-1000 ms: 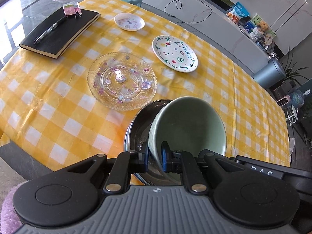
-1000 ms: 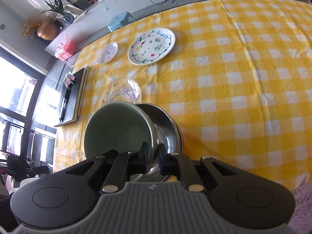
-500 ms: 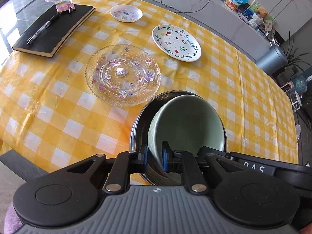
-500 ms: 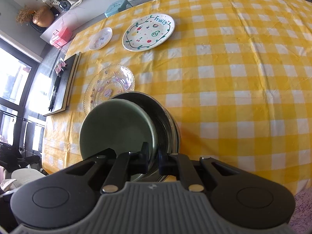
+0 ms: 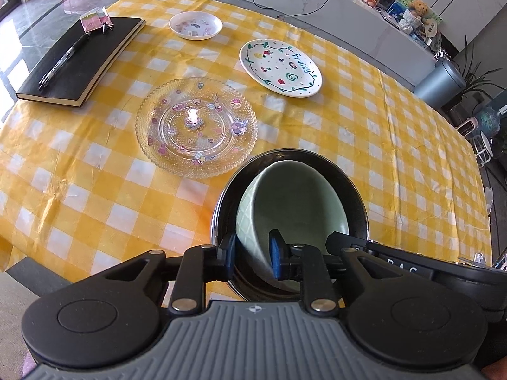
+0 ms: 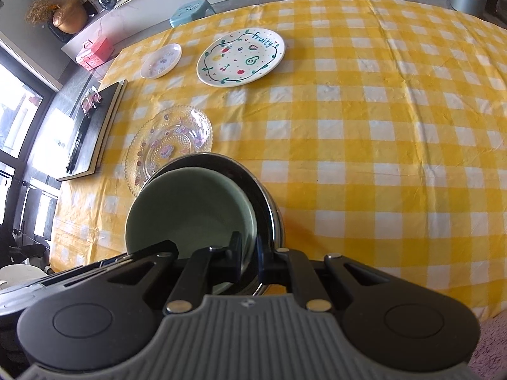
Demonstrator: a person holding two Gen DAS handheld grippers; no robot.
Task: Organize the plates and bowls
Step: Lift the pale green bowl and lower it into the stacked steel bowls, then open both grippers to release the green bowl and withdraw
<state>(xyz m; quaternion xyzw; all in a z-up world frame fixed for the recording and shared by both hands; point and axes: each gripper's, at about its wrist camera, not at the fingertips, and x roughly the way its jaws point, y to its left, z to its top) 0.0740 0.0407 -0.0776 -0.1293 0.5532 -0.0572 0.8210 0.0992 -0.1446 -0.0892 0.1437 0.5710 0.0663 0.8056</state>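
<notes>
The left gripper (image 5: 253,255) straddles the near rim of the green bowl (image 5: 294,202); its jaws are opening, rim between them, and the pads look clear of it. The right gripper (image 6: 250,258) is clamped on that bowl's opposite rim. The bowl sits tilted inside a steel bowl (image 5: 355,199) (dark inside, shiny outside) on the checked tablecloth (image 5: 364,133). Just beyond lies a glass plate (image 5: 196,126). Farther off are 2 more: a "Fruity" plate (image 5: 280,68) and a small dish (image 5: 195,25).
</notes>
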